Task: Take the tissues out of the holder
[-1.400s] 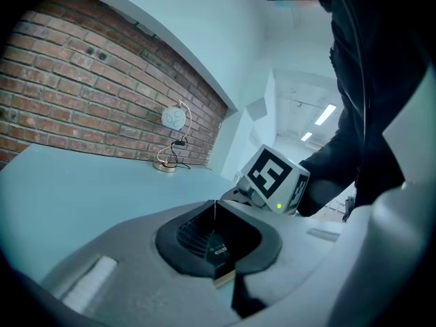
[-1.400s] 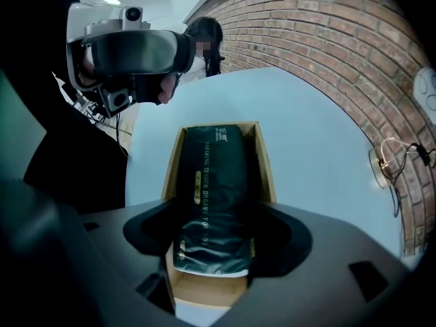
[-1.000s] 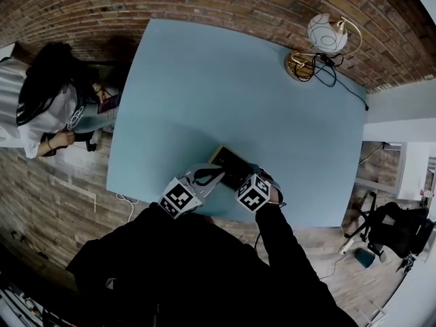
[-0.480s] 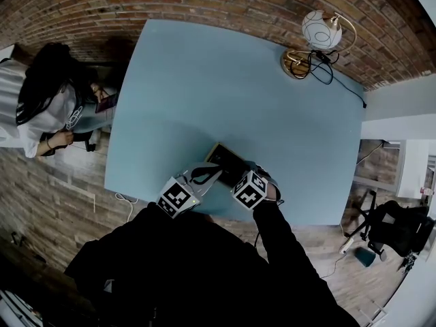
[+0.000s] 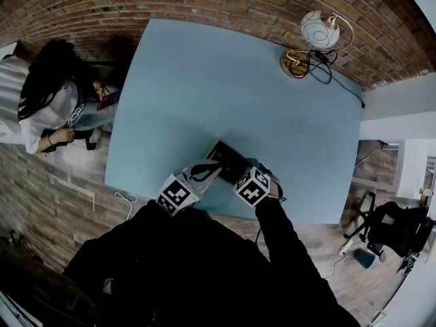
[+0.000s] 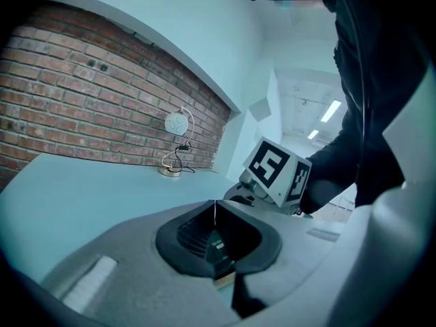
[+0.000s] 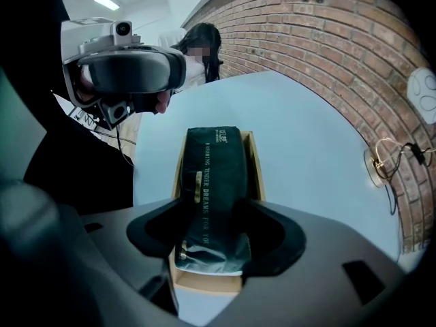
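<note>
A wooden holder (image 5: 219, 152) stands near the table's front edge with a dark green tissue pack (image 5: 232, 163) lying in it. In the right gripper view the pack (image 7: 211, 169) fills the holder (image 7: 256, 163) lengthwise. My right gripper (image 7: 210, 236) points steeply down, its jaws pressing on both sides of the pack's near end. My left gripper (image 5: 214, 168) reaches in almost level from the left. In its own view the left gripper (image 6: 216, 247) is closed on the holder's thin wooden edge, with a bit of the pack's label beside it. The right gripper's marker cube (image 6: 278, 173) shows just behind.
The blue table (image 5: 225, 80) stretches away toward a brick wall. A globe lamp (image 5: 318, 30) with a black cable stands at the far right corner. A person (image 5: 44, 104) sits off the table's left side. A dark office chair (image 5: 392, 227) stands on the floor at right.
Both grippers stay at the holder as before. Only the head camera has shifted slightly.
</note>
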`<state>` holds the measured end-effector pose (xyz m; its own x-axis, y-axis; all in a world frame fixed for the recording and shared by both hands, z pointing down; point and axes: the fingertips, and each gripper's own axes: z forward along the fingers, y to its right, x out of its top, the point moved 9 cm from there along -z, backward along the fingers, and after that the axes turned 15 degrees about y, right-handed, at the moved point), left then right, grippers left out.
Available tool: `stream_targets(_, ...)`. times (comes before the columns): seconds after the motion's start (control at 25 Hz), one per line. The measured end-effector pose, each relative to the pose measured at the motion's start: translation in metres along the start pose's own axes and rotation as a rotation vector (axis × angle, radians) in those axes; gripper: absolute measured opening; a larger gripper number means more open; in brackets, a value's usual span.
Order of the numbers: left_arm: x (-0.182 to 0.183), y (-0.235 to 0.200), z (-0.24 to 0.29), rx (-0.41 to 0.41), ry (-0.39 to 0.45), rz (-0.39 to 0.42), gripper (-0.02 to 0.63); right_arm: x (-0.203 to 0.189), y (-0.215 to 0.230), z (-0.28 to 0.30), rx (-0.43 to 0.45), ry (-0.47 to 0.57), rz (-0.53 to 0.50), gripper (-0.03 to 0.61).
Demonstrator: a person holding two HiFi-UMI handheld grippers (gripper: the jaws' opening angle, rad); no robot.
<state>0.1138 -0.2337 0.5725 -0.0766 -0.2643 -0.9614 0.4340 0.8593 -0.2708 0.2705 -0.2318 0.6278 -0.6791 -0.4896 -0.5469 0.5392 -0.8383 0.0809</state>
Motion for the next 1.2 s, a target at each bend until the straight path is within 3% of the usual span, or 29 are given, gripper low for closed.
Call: stream_targets(1.2, 0.02, 0.027, -0.048, 0.045, 0.057, 0.069, 0.009, 0.023, -0.015, -0.048, -0.084, 0.031, 0.023, 0.278)
